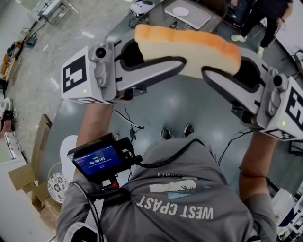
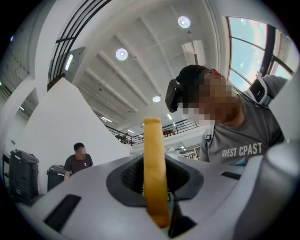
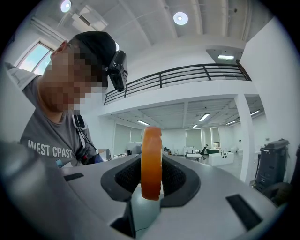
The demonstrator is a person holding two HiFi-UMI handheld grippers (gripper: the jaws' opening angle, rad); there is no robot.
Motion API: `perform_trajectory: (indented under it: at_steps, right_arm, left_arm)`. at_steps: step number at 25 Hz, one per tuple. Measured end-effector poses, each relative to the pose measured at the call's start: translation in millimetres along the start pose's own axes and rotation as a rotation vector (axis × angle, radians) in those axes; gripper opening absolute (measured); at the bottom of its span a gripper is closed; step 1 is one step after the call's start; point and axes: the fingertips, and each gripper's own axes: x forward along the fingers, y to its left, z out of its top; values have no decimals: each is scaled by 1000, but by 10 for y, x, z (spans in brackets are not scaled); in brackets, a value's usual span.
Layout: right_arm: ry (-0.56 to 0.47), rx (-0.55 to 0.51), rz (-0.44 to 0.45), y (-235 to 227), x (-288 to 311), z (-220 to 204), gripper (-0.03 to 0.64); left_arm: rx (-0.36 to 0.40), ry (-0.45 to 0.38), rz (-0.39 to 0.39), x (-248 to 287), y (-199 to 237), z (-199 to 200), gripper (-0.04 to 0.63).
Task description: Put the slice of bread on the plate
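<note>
The left claw (image 2: 156, 187) is closed on one end of the slice of bread (image 2: 153, 154). The slice stands edge-on between the claw's dark pads, its tan crust toward the camera. The right claw (image 3: 151, 173) is clamped on the other end in the same way. In the head view the slice hangs in the air between the two claws, which point at each other, the pale crumb face up and the crust along the far edge. Each claw carries a cube with black-and-white square markers (image 1: 78, 75). Below them the person's grey shirt (image 1: 175, 210) reads "WEST CPAST". A small lit screen (image 1: 97, 159) is strapped near the left forearm, its digits too small to read. Well beyond the bread, a white plate (image 1: 180, 11) lies on a grey tray (image 1: 201, 20).
</note>
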Motion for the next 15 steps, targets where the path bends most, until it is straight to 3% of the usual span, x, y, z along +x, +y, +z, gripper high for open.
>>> perform_trajectory:
  at_steps: [15]
  right_arm:
    - [8, 9, -28, -26, 3, -10, 94]
  left_arm:
    - [-14, -8, -19, -6, 33, -12, 92]
